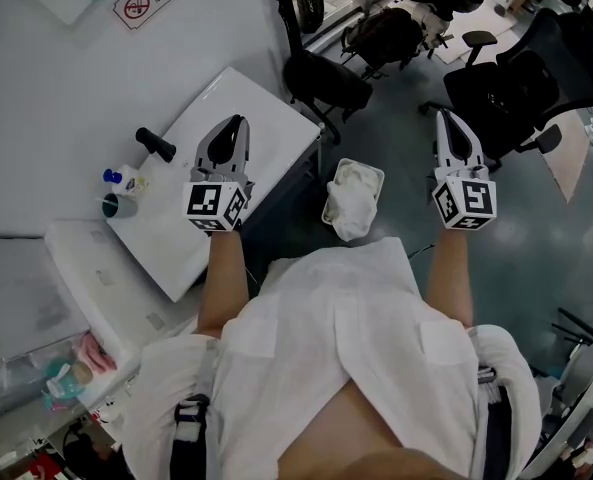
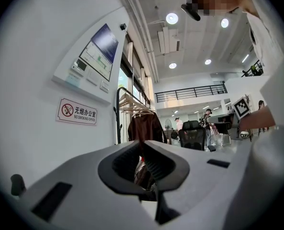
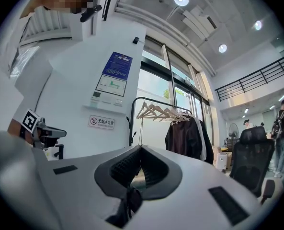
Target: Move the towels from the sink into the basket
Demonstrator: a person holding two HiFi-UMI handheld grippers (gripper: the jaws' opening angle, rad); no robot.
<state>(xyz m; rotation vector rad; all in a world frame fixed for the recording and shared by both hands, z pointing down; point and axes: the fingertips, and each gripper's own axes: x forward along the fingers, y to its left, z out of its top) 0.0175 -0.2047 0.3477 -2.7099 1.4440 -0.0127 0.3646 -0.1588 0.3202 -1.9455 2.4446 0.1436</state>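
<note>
A small white basket (image 1: 364, 166) stands on the grey floor between my two grippers, with a white towel (image 1: 351, 213) heaped in it and hanging over its near rim. The white sink unit (image 1: 266, 108) is at the left against the wall; I see no towel on it. My left gripper (image 1: 238, 121) is held above the unit, jaws shut and empty (image 2: 141, 145). Over the floor to the right of the basket, my right gripper (image 1: 443, 115) is raised, also shut with nothing in it (image 3: 139, 150). Both gripper views look out across the room.
A black tap (image 1: 156, 145) and cups (image 1: 121, 196) sit at the unit's left end. Black office chairs (image 1: 326, 78) (image 1: 516, 83) stand beyond the basket. A clothes rack with dark garments (image 3: 187, 133) is against the windows. A plastic bin (image 1: 36, 368) lies at lower left.
</note>
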